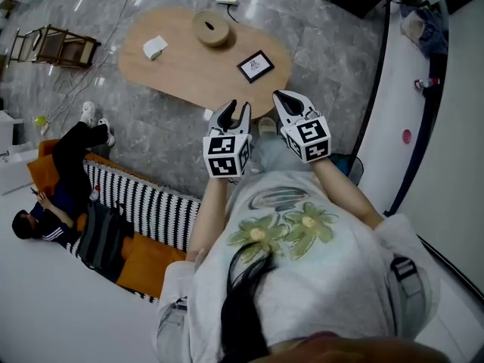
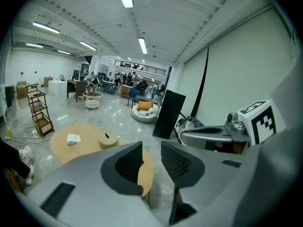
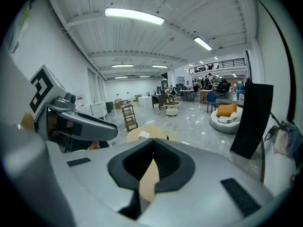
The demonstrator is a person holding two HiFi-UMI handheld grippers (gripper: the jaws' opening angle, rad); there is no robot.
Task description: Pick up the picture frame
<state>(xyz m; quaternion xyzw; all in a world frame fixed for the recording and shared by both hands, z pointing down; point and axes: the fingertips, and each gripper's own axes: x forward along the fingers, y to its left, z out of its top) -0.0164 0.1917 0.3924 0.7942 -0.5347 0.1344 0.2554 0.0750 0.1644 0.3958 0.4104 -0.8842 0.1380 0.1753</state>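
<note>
The picture frame, small with a black border, lies flat near the right end of the oval wooden table. Both grippers hover side by side short of the table's near edge, pointing toward it. My left gripper is open, and the left gripper view shows a clear gap between its pads with nothing in it. My right gripper is shut and empty, its pads meeting. The frame does not show in either gripper view, where the jaws cover that part of the table.
A round wooden container and a white object sit on the table. A person sits on orange cushions by a striped rug at left. A wooden rack stands at the far left, and a white counter runs along the right.
</note>
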